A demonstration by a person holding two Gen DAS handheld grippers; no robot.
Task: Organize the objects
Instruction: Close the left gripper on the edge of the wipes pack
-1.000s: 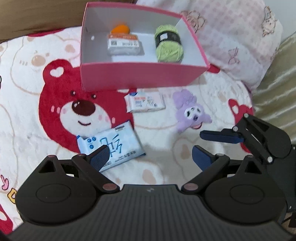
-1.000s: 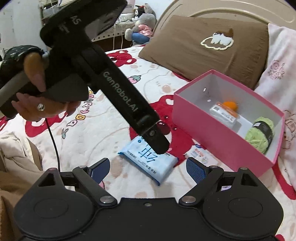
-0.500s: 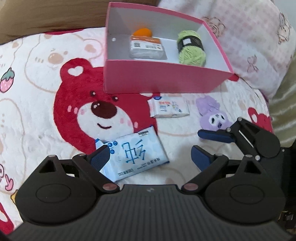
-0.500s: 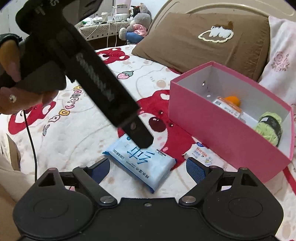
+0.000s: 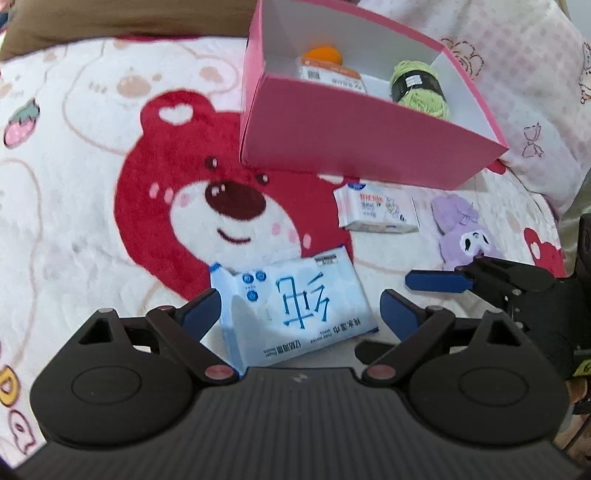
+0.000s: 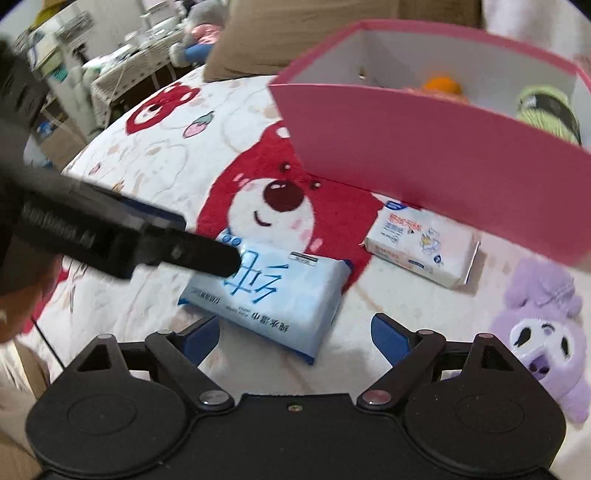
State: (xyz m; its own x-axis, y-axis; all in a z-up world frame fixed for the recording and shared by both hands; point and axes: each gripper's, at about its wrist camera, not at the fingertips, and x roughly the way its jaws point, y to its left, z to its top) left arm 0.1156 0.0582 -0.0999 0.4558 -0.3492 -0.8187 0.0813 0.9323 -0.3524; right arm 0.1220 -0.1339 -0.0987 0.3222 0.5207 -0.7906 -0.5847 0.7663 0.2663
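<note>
— Left gripper (image 5: pixel 301 308): spread wide, poised low over the blue wipes pack (image 5: pixel 295 315), one finger beside each end of it, no contact visible. Same tool seen from the right wrist camera as a dark blurred bar (image 6: pixel 122 236) reaching in from the left, tip over that pack's near corner.

— And the right gripper (image 6: pixel 295 332)?

— Spread wide too, clamped on nothing. Hovering just short of the blue wipes pack (image 6: pixel 273 295), with the purple plush (image 6: pixel 546 332) off past its right finger. From the left wrist camera, visible at the right edge (image 5: pixel 436 282), close to the purple plush (image 5: pixel 465 232).

— Location of the pack itself?

— Flat on the bear-print blanket (image 5: pixel 92 221), just below the red bear's chin, printed side up, lying at a slant. Well short of the pink box (image 5: pixel 354 144).

— Other loose items?

— Small white wipes pack (image 5: pixel 376 214) lying just in front of the box's near wall, between the blue pack and the plush. Touching the wall or not: cannot tell.

— Inside the box?

— Green yarn ball (image 5: pixel 421 88) with a dark band at the right, a white packet with an orange stripe (image 5: pixel 332 75) toward the middle, something orange and rounded (image 5: pixel 321 55) behind that. Brown pillow (image 6: pixel 303 33) beyond the box, pale pink patterned pillow (image 5: pixel 524 74) to its right.
</note>
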